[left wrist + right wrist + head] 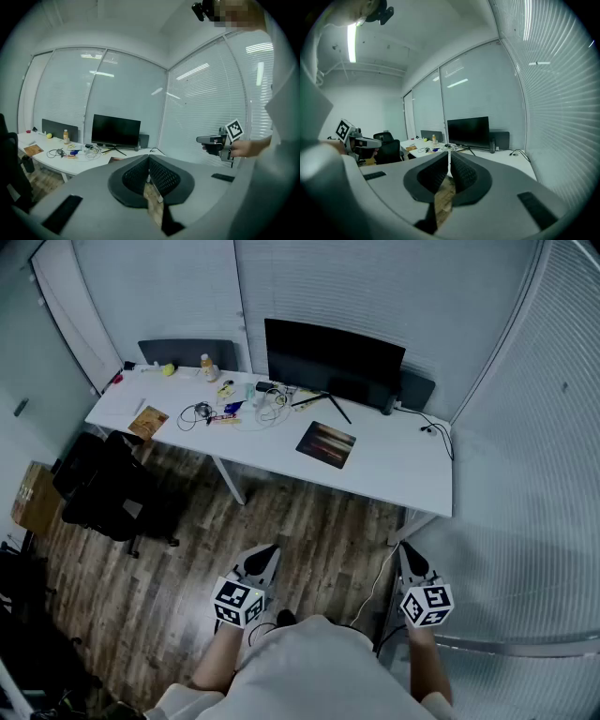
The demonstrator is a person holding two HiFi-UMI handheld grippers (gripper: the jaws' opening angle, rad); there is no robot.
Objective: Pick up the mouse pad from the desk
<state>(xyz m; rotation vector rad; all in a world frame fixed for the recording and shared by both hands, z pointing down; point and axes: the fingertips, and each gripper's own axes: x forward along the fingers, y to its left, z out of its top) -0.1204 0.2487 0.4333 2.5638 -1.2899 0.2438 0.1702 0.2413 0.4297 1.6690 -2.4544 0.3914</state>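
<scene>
First: Person's pale top (309,667) fills the bottom edge of the head view, nearest of all. What sits just above it?

Second: Two grippers, held over the wooden floor (309,521). The left gripper (265,554) is at lower centre-left, its marker cube (236,603) toward the camera. Its own view shows the jaws pressed together with nothing between them.

First: And to the right of it?

Second: The right gripper (411,557), at lower centre-right, likewise closed tip to tip and empty. Both are well apart from the desk (403,474).

First: Walk me across the rest, left to right.

Second: At the left edge there is a cardboard box (36,495), then a black office chair (112,488) just beside the desk's left end. The white desk runs across the upper middle. On its left part lie a brown booklet (148,421), a yellow ball (168,369), a small bottle (207,367) and a tangle of cables (202,412).

First: Where is the mouse pad (326,443)?

Second: Flat on the desk, right of the cables and near the foot of the black monitor (333,362). It is dark with an orange-brown band and lies slightly askew to the desk's front edge.

First: Further right?

Second: A thin black cable (433,432) trails on the desk's right end, and slatted blinds (534,474) cover the right side of the frame.
</scene>
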